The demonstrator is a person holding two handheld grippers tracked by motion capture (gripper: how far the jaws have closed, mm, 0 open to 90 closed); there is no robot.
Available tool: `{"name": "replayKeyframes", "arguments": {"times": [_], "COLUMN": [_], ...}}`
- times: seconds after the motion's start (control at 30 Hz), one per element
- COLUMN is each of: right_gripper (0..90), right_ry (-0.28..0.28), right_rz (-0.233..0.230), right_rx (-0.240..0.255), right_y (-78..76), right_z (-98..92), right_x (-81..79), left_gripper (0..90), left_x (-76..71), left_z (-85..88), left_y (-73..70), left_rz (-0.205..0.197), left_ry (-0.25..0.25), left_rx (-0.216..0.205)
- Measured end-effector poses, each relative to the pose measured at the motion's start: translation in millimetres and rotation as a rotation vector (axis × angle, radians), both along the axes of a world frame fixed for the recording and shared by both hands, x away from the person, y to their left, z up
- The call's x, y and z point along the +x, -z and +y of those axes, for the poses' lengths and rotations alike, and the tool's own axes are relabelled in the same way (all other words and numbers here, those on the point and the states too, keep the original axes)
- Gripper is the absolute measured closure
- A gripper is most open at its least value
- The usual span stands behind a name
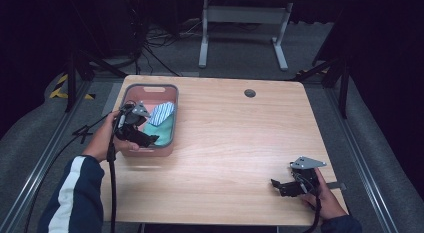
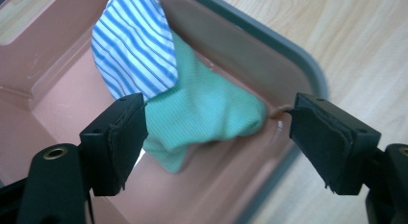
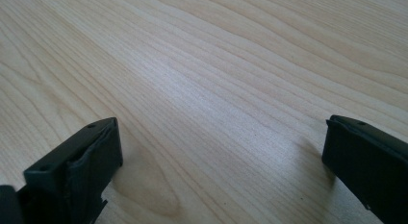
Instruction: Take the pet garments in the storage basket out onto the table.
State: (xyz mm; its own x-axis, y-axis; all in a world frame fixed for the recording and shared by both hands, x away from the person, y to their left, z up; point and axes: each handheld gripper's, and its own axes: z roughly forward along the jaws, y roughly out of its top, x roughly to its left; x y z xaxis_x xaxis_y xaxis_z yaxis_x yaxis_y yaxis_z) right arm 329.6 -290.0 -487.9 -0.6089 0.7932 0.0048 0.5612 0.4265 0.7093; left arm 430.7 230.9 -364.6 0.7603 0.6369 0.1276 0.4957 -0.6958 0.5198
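A pink basket (image 1: 172,100) with a grey rim stands at the table's far left. Inside lie a blue-and-white striped cloth (image 1: 162,112) and a green cloth (image 1: 161,128). My left gripper (image 1: 150,141) hovers over the basket's near end, open, nothing between its pads. In the left gripper view the striped cloth (image 2: 134,51) and the green cloth (image 2: 207,118) lie beyond the jaws, against the basket wall (image 2: 240,56). My right gripper (image 1: 276,184) rests low at the table's near right, open, and in the right gripper view its jaws stand wide over bare wood (image 3: 216,89).
The wooden table (image 1: 240,138) has a round cable hole (image 1: 250,93) near its far edge. Beyond the table stand a white desk frame (image 1: 245,23) and cables on the floor. A cable trails from the left gripper down past the sleeve.
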Motion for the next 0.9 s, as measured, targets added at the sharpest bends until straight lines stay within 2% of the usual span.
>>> {"name": "replayKeyframes", "arguments": {"times": [0.07, 0.1, 0.13, 0.23, 0.27, 0.33, 0.5, 0.57, 0.6, 0.77, 0.87, 0.9], "right_gripper": [0.5, 0.5, 0.5, 0.5, 0.5, 0.5, 0.5, 0.5, 0.5, 0.5, 0.6, 0.6], "right_ry": [0.0, 0.0, 0.0, 0.0, 0.0, 0.0, 0.0, 0.0, 0.0, 0.001, 0.003, 0.004], "right_rz": [0.0, 0.0, 0.0, 0.0, 0.0, 0.0, 0.0, 0.0, 0.0, 0.0, -0.001, -0.001], "right_rx": [0.0, 0.0, 0.0, 0.0, 0.0, 0.0, 0.0, 0.0, 0.0, 0.0, 0.0, 0.0], "right_y": [0.0, 0.0, 0.0, 0.0, 0.0, 0.0, 0.0, 0.0, 0.0, 0.0, 0.1, 0.0], "right_z": [0.0, 0.0, 0.0, 0.0, 0.0, 0.0, 0.0, 0.0, 0.0, 0.0, 0.1, 0.1], "right_x": [0.0, 0.0, 0.0, 0.0, 0.0, 0.0, 0.0, 0.0, 0.0, -0.1, -0.3, -0.3], "left_gripper": [21.4, 21.4, 21.3, 21.4, 21.3, 21.3, 21.0, 20.4, 20.0, 19.0, 19.2, 19.9], "left_x": [10.6, 15.5, 21.6, 32.3, 35.3, 43.4, 63.1, 68.2, 70.8, 81.2, 85.4, 86.2], "left_z": [-1.6, -2.4, -3.6, -7.1, -9.1, -11.5, -13.6, -14.4, -15.1, -16.9, -17.0, -16.7], "left_y": [4.4, 7.2, 9.0, 16.9, 20.0, 25.6, 36.3, 40.9, 43.5, 58.2, 62.5, 63.4], "left_rz": [0.025, 0.047, 0.071, 0.089, 0.088, 0.132, 0.183, 0.198, 0.218, 0.266, 0.282, 0.276], "left_ry": [-0.001, -0.008, -0.012, -0.034, -0.042, -0.042, -0.086, -0.097, -0.098, -0.126, -0.155, -0.158], "left_rx": [0.015, 0.005, 0.025, 0.035, 0.05, 0.067, 0.08, 0.076, 0.089, 0.139, 0.159, 0.161]}}
